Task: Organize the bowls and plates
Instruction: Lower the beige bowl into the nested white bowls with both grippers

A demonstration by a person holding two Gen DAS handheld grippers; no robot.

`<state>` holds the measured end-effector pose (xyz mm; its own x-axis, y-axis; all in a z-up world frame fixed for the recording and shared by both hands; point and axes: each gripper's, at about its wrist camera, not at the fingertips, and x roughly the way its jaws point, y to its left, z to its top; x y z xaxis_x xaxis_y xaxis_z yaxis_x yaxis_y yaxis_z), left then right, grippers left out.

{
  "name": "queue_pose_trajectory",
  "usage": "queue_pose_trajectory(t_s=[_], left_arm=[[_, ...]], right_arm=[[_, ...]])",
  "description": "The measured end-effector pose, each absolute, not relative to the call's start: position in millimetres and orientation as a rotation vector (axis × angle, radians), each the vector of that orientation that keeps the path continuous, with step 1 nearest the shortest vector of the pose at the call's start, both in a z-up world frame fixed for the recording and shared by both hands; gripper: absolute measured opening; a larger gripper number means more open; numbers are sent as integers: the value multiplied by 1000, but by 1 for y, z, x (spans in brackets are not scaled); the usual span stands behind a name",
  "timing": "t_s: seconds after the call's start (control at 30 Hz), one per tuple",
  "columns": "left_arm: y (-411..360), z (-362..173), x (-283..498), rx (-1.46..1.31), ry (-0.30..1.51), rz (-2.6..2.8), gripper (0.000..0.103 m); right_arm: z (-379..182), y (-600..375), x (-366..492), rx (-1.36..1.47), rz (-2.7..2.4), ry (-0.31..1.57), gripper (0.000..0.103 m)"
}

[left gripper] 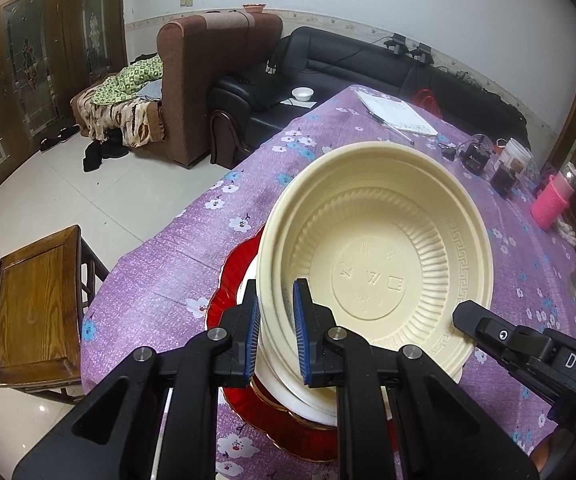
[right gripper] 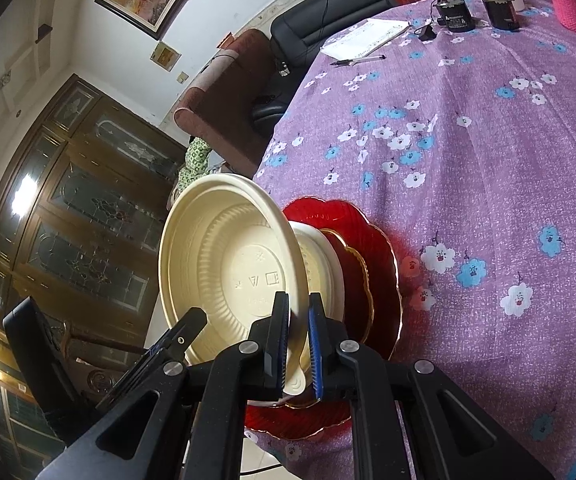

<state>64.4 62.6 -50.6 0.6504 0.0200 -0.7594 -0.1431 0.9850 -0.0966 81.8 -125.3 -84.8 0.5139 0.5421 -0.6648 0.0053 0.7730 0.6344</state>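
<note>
A cream plastic bowl is on top of a stack: white bowls beneath it, then red scalloped plates on the purple flowered tablecloth. My left gripper is shut on the cream bowl's near rim, one pad inside, one outside. My right gripper is shut on the same cream bowl at the opposite rim; it also shows in the left wrist view. The red plates lie under the stack near the table's edge.
A notepad with a pen, black chargers, a white tub and a pink bottle stand at the table's far end. A wooden chair stands left of the table. Sofas lie beyond.
</note>
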Motion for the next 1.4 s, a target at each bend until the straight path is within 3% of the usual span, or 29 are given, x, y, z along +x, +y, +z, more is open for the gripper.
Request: queue_pose_trajectory(t_s=[1.4], left_arm=[[62,-65,73,-143,887,90,14]], right_arm=[[-92,-121,89,628,334,1005,9]])
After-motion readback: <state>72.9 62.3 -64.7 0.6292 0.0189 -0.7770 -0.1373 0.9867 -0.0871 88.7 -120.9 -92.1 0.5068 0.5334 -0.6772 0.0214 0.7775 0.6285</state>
